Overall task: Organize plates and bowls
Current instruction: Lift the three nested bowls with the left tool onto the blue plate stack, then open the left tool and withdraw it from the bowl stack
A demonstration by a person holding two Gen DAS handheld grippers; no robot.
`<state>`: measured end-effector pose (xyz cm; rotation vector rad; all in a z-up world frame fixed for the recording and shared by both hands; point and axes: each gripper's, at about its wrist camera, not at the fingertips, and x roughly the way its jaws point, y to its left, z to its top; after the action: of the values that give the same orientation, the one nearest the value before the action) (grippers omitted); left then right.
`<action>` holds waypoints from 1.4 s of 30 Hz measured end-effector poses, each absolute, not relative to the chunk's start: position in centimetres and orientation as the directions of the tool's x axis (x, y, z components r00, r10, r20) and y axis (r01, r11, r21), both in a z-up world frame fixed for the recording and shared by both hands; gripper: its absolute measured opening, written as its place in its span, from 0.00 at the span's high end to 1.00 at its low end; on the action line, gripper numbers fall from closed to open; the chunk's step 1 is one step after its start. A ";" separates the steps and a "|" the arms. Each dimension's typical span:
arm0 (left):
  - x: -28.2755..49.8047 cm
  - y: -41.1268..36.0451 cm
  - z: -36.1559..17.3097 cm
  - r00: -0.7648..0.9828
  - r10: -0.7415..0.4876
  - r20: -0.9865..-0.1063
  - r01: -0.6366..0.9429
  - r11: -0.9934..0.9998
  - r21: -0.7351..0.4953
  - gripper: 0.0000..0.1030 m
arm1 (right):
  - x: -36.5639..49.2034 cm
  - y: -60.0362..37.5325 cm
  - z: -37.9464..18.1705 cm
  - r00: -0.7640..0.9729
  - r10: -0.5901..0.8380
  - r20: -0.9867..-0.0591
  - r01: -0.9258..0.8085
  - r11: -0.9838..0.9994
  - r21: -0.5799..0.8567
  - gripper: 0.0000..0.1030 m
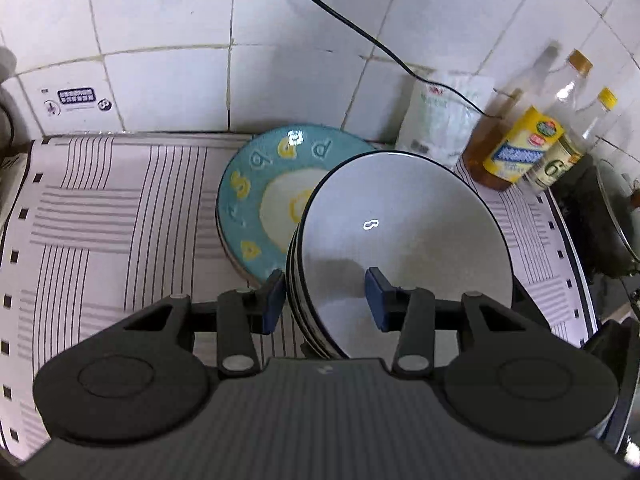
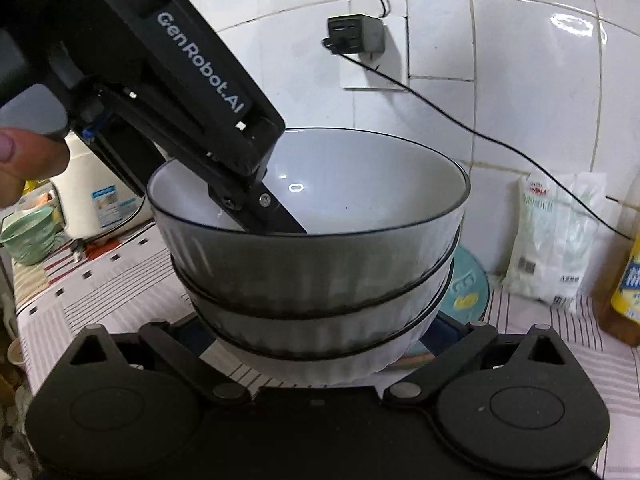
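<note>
A stack of grey bowls with black rims (image 1: 404,240) sits on the striped cloth; it fills the right wrist view (image 2: 312,272). My left gripper (image 1: 326,300) is open and straddles the stack's near rim, one blue pad outside and one inside the top bowl. It shows in the right wrist view (image 2: 260,208) reaching down into the top bowl. My right gripper (image 2: 316,344) is open at the stack's base, its fingertips hidden behind the bowls. A teal plate with yellow letters (image 1: 256,200) lies behind the stack, also in the right wrist view (image 2: 468,288).
Oil bottles (image 1: 520,148) and a white bag (image 1: 436,124) stand against the tiled wall at the back right. A black cable (image 1: 360,32) hangs down to them. A dark pan (image 1: 616,220) sits at the far right. A white jug (image 2: 96,196) and green bowls (image 2: 28,236) stand at the left.
</note>
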<state>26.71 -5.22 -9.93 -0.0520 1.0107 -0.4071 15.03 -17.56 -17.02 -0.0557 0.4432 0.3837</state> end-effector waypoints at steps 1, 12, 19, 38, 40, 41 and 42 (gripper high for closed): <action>27.3 -5.3 -10.0 0.465 -0.353 -0.812 0.299 0.926 -0.232 0.59 | 15.5 -17.7 -17.2 0.834 0.348 -0.428 -0.373 0.927 0.027 0.00; 31.0 -7.5 -13.0 0.504 -0.330 -0.798 0.312 0.931 -0.189 0.59 | 21.0 -18.1 -18.7 0.818 0.345 -0.460 -0.373 0.927 0.032 0.00; 32.3 -8.3 -14.0 0.493 -0.318 -0.810 0.329 0.930 -0.164 0.59 | 23.3 -18.2 -19.6 0.797 0.337 -0.501 -0.374 0.927 0.030 0.00; 32.6 -8.9 -13.9 0.499 -0.241 -0.832 0.297 0.950 -0.097 0.48 | 24.9 -17.6 -19.7 0.758 0.295 -0.581 -0.317 0.946 0.066 0.00; 31.6 -8.8 -13.3 0.523 -0.221 -0.823 0.296 0.953 -0.067 0.45 | 24.3 -17.2 -19.5 0.758 0.250 -0.602 -0.284 0.958 0.039 0.00; 31.1 -8.6 -12.9 0.536 -0.219 -0.815 0.295 0.953 -0.063 0.42 | 23.8 -17.1 -19.3 0.755 0.230 -0.614 -0.271 0.962 0.028 0.00; 30.6 -8.5 -12.6 0.545 -0.222 -0.809 0.296 0.953 -0.062 0.39 | 23.2 -17.1 -19.0 0.757 0.234 -0.611 -0.275 0.961 0.027 0.00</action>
<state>30.60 -8.52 -12.59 0.0853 0.9466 -0.3075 23.22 -17.08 -19.02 -0.0658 0.6567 0.2777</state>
